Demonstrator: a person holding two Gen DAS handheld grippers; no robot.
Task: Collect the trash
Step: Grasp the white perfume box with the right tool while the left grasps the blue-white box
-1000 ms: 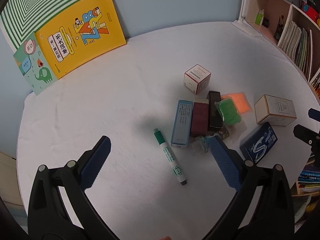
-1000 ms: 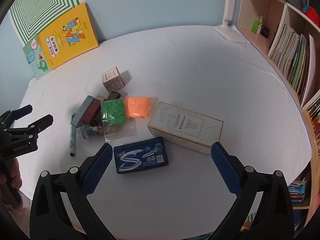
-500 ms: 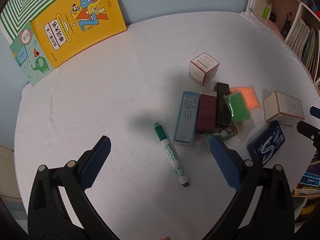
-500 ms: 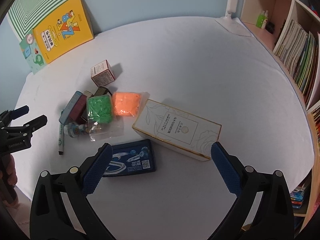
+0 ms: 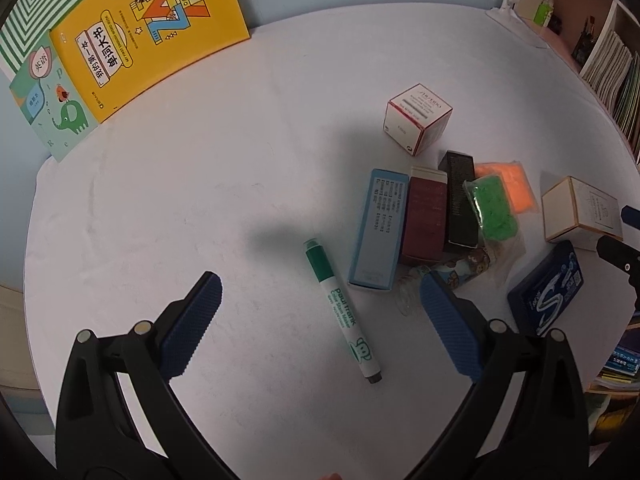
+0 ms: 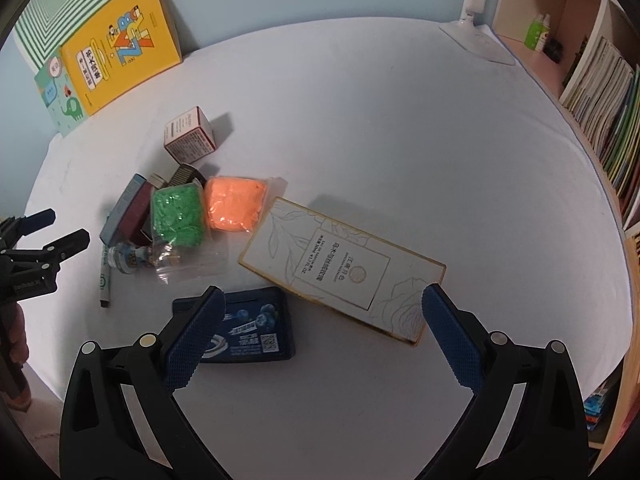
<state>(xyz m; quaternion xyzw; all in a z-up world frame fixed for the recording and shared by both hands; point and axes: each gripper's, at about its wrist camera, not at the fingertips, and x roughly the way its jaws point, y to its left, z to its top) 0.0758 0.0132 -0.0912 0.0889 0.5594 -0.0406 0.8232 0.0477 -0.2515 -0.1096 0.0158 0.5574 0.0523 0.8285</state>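
Note:
A pile of clutter lies on the white table (image 5: 200, 184). My left gripper (image 5: 316, 300) is open above a green marker (image 5: 342, 308). Right of the marker lie a light blue box (image 5: 376, 228), a maroon box (image 5: 426, 216) and a black box (image 5: 460, 196). A red-and-white cube box (image 5: 418, 116) stands behind them. My right gripper (image 6: 320, 320) is open over a dark blue gum pack (image 6: 256, 328) and a long white gold-edged box (image 6: 344, 268). Green (image 6: 178, 212) and orange (image 6: 234, 204) bags of clay lie beyond, beside a small bottle (image 6: 128, 256) and clear plastic.
Yellow and teal books (image 5: 148, 28) lean on the blue wall at the back left. A bookshelf (image 6: 592, 80) stands along the right side, with a white lamp base (image 6: 480, 40) near it. A hand (image 6: 16, 344) holds the left gripper at the table's left edge.
Both grippers have moved forward and lower toward the pile, so the objects appear larger. The right gripper has shifted over the gum pack and white box. Nothing on the table has moved.

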